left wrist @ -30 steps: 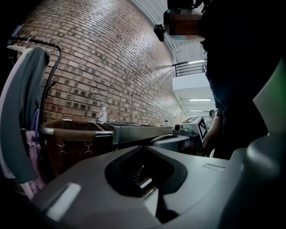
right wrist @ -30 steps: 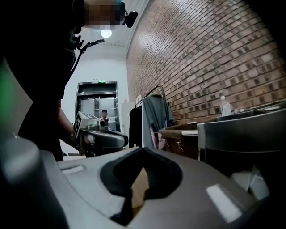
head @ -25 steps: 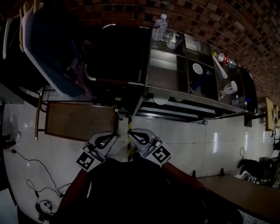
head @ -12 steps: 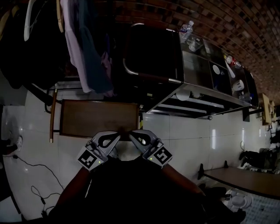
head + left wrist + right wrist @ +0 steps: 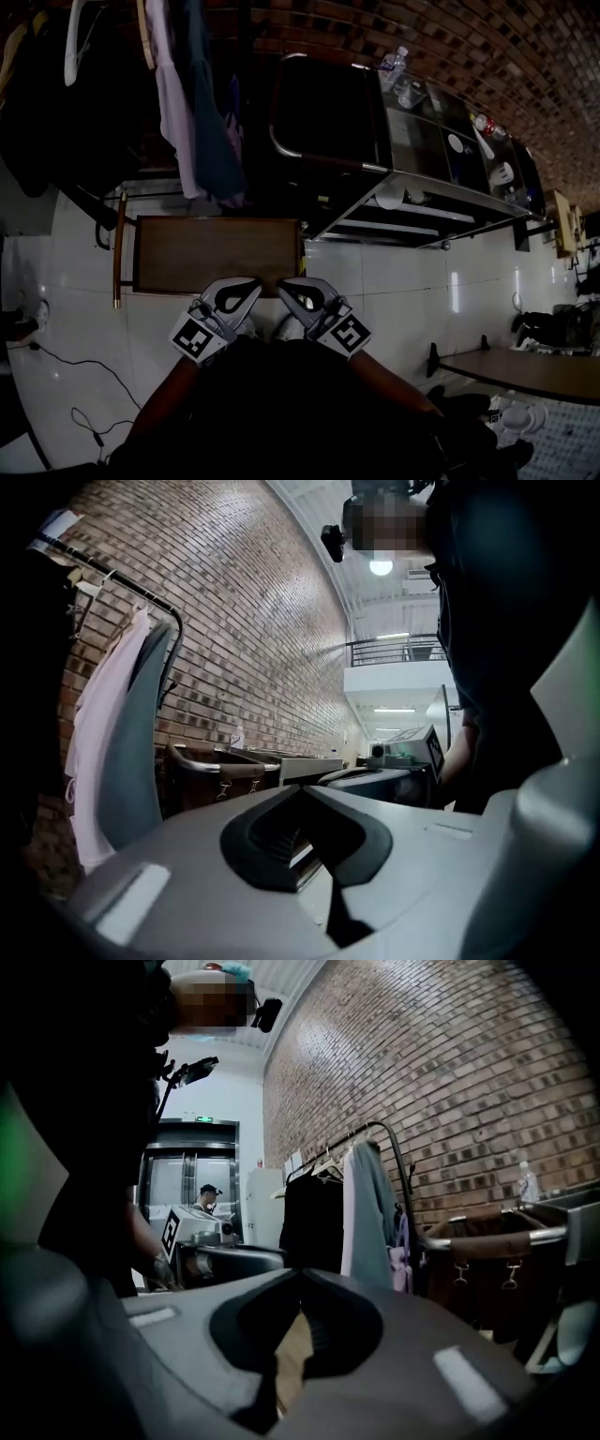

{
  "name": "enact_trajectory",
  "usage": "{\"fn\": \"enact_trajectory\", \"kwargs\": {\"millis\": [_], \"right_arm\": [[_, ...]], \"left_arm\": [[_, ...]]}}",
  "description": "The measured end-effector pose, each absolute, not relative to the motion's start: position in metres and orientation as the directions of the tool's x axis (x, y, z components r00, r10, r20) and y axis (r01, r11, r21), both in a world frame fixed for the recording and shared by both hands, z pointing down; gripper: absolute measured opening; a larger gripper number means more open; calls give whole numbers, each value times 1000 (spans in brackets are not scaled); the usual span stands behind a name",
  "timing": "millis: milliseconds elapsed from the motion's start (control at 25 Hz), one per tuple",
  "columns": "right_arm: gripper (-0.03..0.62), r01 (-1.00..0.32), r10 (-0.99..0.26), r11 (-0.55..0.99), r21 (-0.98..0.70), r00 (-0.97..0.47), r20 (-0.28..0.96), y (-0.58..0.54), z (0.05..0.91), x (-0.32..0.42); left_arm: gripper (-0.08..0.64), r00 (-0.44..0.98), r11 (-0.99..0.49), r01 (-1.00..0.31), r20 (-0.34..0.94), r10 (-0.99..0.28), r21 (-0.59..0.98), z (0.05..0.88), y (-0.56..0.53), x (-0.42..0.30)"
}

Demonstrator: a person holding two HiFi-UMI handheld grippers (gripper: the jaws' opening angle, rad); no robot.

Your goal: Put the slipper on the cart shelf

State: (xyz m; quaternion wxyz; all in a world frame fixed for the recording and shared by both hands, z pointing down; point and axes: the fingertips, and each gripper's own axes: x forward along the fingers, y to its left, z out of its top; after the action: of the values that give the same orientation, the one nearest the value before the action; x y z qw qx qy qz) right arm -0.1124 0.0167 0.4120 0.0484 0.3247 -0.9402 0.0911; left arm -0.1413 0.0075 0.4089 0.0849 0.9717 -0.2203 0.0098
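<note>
Well beyond both tools (image 5: 254, 284) (image 5: 282, 284), the cart (image 5: 412, 141)

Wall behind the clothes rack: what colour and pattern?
Reddish-brown brick wall with pale mortar lines; clearest in the right gripper view.

No lettering can be read; the green sign (image 5: 202, 1119) over the doors (image 5: 191, 1183) is too small to make out.

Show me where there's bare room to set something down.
The wooden board is bare, bordered by hanging clothes beyond and white floor to its right, which is also free up to the steel counter. The counter top is crowded with a bottle and cups; a cable trails at the left.
</note>
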Motion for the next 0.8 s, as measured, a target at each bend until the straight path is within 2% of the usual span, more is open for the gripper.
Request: {"fn": "enact_trajectory", "kwargs": {"millis": [560,800], "right_arm": [[2,-591,-577,798,-120,-806,136,35,407,-88],[2,-589,-575,798,-131,-808,131,37,408,-80]], "left_arm": [[2,897,-887,-442,79,-435,137,406,29,-109],[2,902,-896,-431,18,-432,107,396,29,-98]]}}
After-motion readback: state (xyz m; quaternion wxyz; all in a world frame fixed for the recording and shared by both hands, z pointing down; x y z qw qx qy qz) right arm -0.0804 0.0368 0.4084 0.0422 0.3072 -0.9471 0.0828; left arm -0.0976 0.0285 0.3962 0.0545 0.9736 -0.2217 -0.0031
